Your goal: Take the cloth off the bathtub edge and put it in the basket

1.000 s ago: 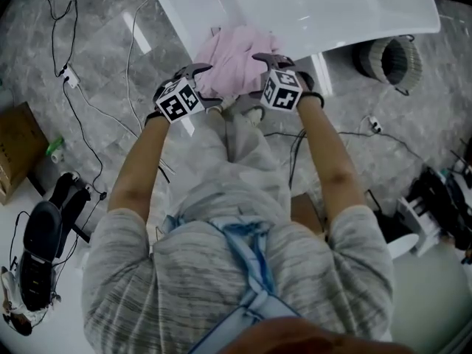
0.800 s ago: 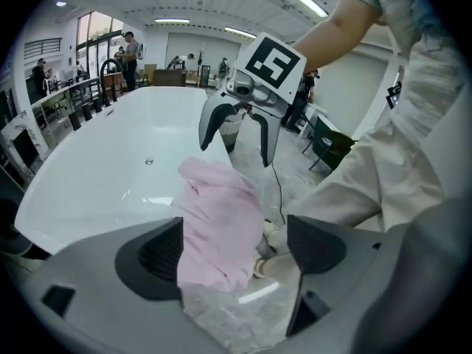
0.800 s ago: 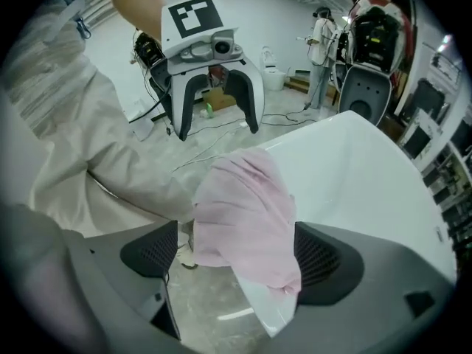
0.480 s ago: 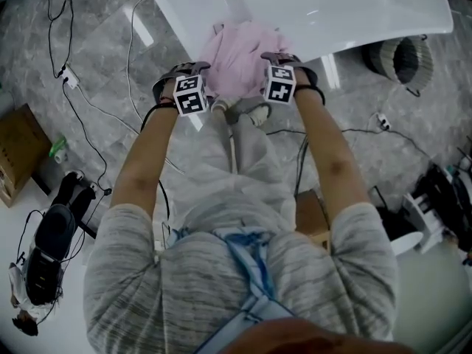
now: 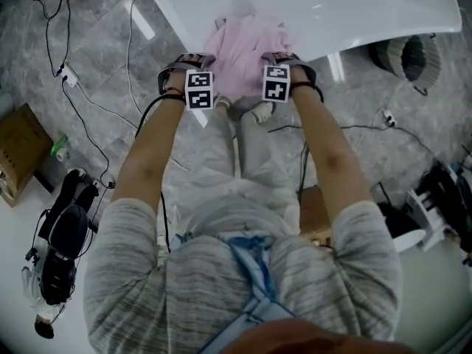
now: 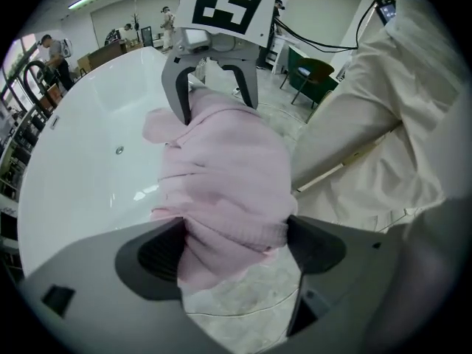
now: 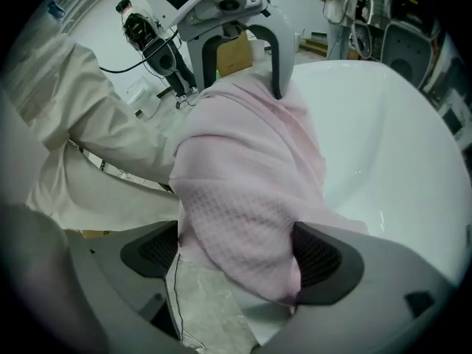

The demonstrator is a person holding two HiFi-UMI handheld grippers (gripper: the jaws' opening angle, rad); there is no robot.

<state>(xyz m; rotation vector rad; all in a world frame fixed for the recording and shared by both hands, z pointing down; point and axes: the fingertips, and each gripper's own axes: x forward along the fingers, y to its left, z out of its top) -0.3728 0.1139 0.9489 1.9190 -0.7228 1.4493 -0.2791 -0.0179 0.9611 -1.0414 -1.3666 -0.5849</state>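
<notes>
Left gripper (image 6: 236, 245) and right gripper (image 7: 237, 255) each pinch the pink cloth (image 5: 247, 43) on the bathtub (image 5: 332, 6) edge. Best to lift the 2 together, level, toward the basket (image 5: 413, 56).

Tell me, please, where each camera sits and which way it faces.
Head view: on the head, steeply down at pink cloth, bathtub; forearms, torso show.
Left gripper view: on left gripper, facing right gripper across cloth; trousers show.
Right gripper view: on right gripper, facing the left; trousers show.
Both gripper views share the cloth.
</notes>
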